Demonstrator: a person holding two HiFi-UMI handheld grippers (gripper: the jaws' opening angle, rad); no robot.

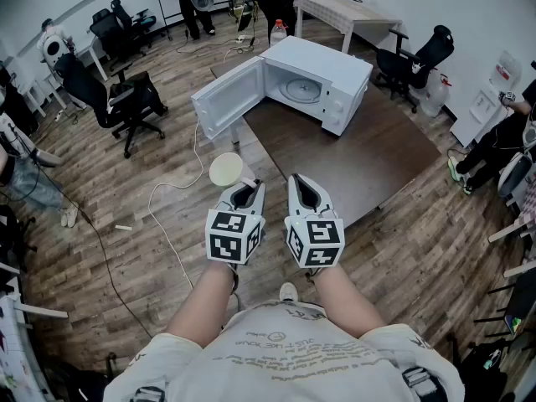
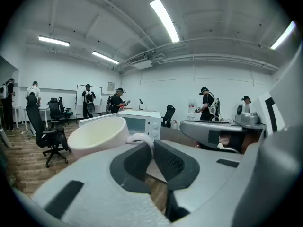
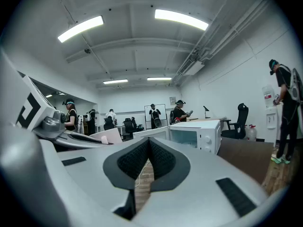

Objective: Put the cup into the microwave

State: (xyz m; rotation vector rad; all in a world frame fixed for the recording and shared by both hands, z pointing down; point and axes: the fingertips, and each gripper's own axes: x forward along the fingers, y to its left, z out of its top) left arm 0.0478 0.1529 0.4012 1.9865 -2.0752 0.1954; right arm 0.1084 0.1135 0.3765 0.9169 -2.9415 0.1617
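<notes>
A cream cup [image 1: 225, 170] hangs over the floor short of the table, held by its handle in my left gripper [image 1: 244, 189]. In the left gripper view the cup [image 2: 97, 135] sits just past the pads, whose tips pinch the white handle [image 2: 140, 139]. My right gripper [image 1: 303, 189] is beside it, shut and empty; its pads [image 3: 149, 156] meet in the right gripper view. The white microwave [image 1: 314, 82] stands on the far part of the dark table [image 1: 352, 162] with its door [image 1: 228, 97] swung open to the left and the glass turntable [image 1: 300, 90] showing inside.
Black office chairs [image 1: 126, 103] stand left of the table, another [image 1: 419, 57] at the right. A white cable [image 1: 172, 193] runs over the wooden floor below the cup. People stand at the back of the room near a wooden table [image 1: 343, 11].
</notes>
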